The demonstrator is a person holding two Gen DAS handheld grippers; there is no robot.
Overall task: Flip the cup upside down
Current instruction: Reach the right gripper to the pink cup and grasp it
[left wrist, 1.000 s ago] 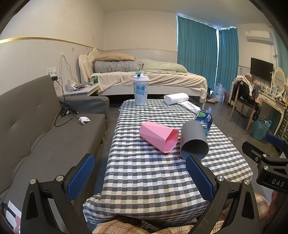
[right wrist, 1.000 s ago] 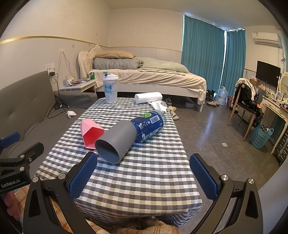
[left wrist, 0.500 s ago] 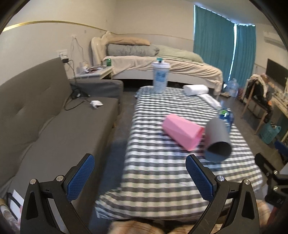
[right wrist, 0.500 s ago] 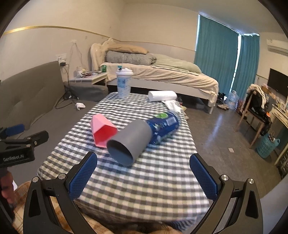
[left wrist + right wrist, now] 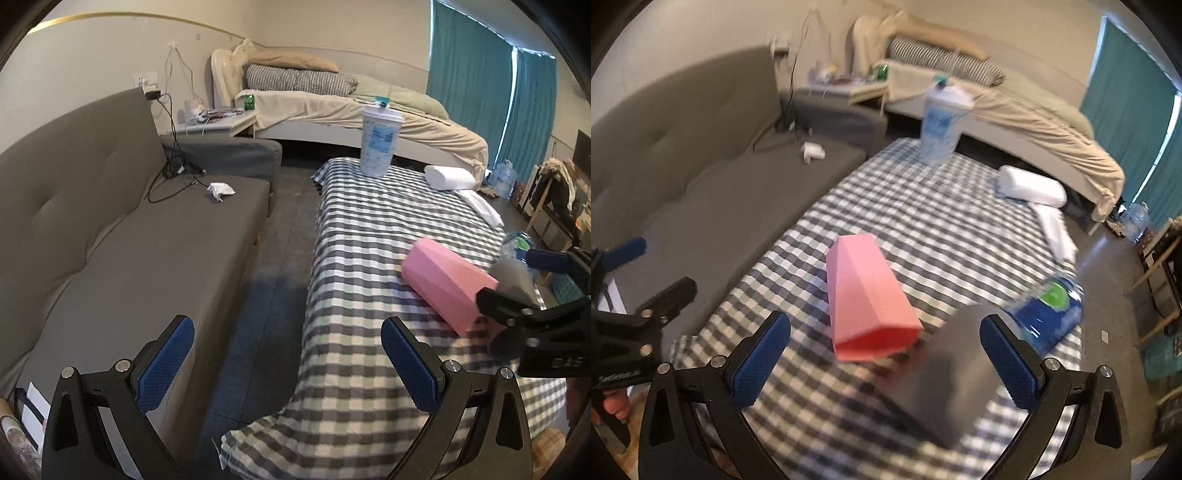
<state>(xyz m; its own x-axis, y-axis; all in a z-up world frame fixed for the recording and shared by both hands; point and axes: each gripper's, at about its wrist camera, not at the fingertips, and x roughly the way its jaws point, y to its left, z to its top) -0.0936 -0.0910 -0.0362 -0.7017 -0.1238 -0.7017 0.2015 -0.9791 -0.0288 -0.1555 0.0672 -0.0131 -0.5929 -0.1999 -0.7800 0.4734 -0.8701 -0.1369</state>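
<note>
A pink faceted cup [image 5: 866, 299] lies on its side on the checked table [image 5: 923, 229], mouth toward me; it also shows in the left wrist view [image 5: 447, 282]. A grey cup [image 5: 949, 376] lies on its side beside it, blurred, mostly hidden in the left wrist view [image 5: 515, 275]. My right gripper [image 5: 886, 362] is open and empty, above both cups' near ends. My left gripper [image 5: 288, 363] is open and empty, off the table's left front corner, over the gap by the sofa.
A blue-labelled bottle [image 5: 1049, 314] lies right of the grey cup. A tall lidded tumbler [image 5: 942, 125] and a white roll [image 5: 1030, 186] stand at the table's far end. A grey sofa [image 5: 110, 236] runs along the left. A bed lies behind.
My right gripper has moved forward and down over the table, close above the two cups. My left gripper has swung left, off the table toward the sofa. Both stayed open.
</note>
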